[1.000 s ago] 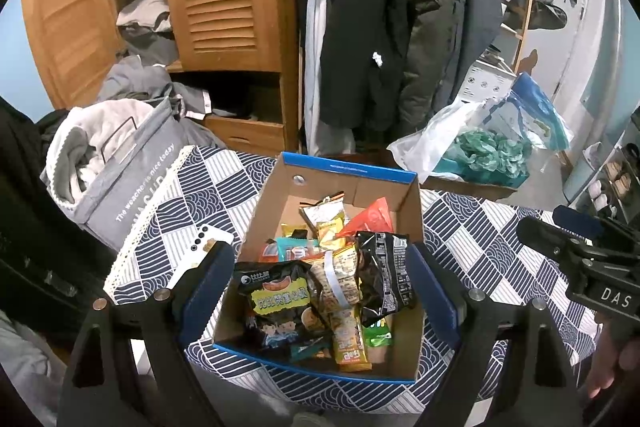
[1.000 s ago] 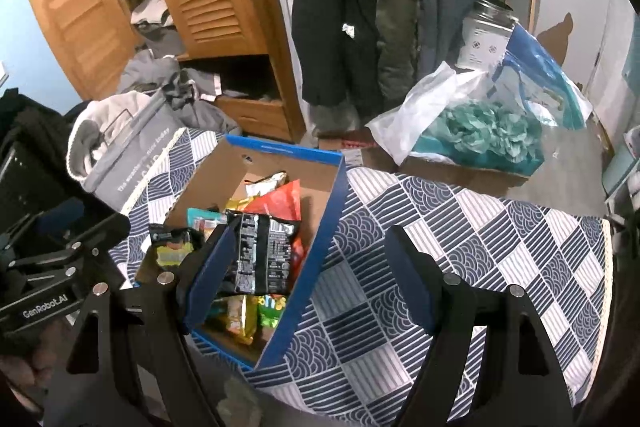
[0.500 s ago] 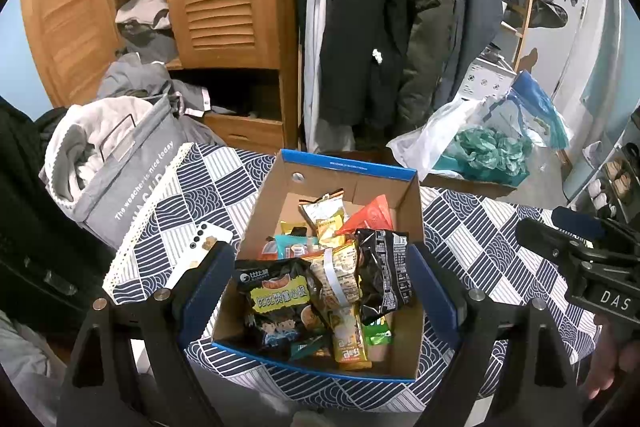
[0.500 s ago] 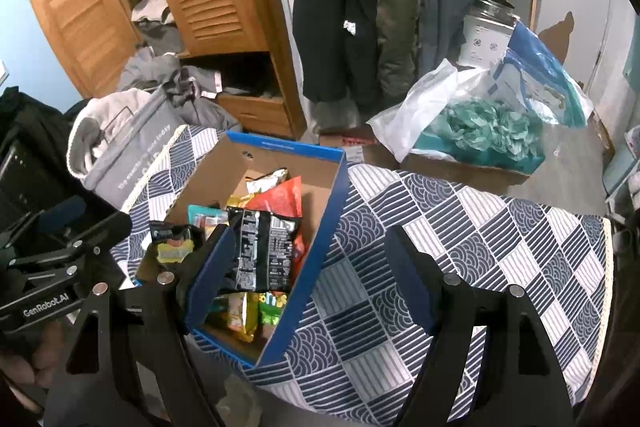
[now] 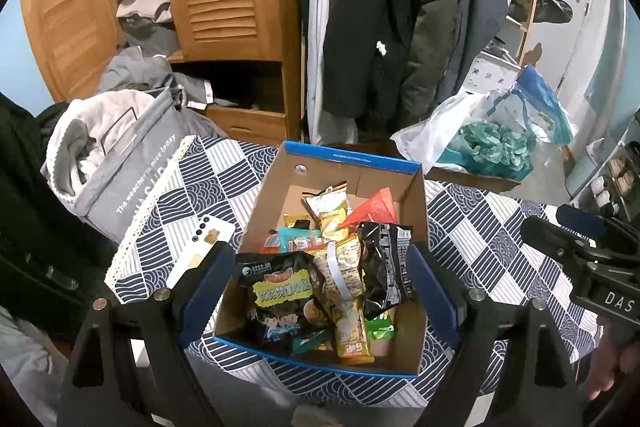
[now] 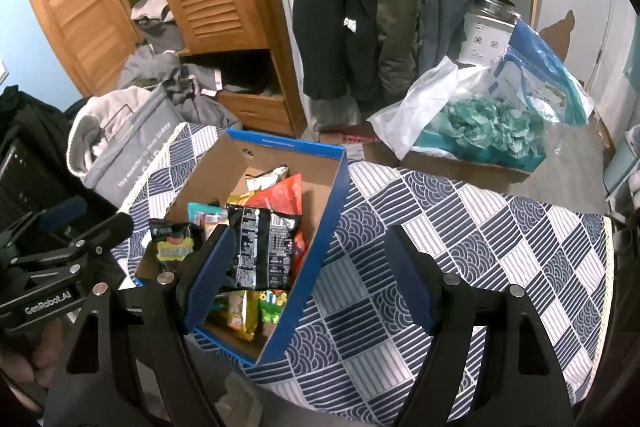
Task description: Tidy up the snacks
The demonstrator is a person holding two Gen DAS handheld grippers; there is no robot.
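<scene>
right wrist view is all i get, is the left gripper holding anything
Observer: No. The left gripper is open, with nothing gripped; in its own view its fingers frame the box.
Operator: anything left of the box i can't see
Observer: A white phone lies on the cloth beside the box's left wall.
Operator: what's at the near end of the box
Observer: A yellow packet lies there, beside a black packet with a yellow label.
</scene>
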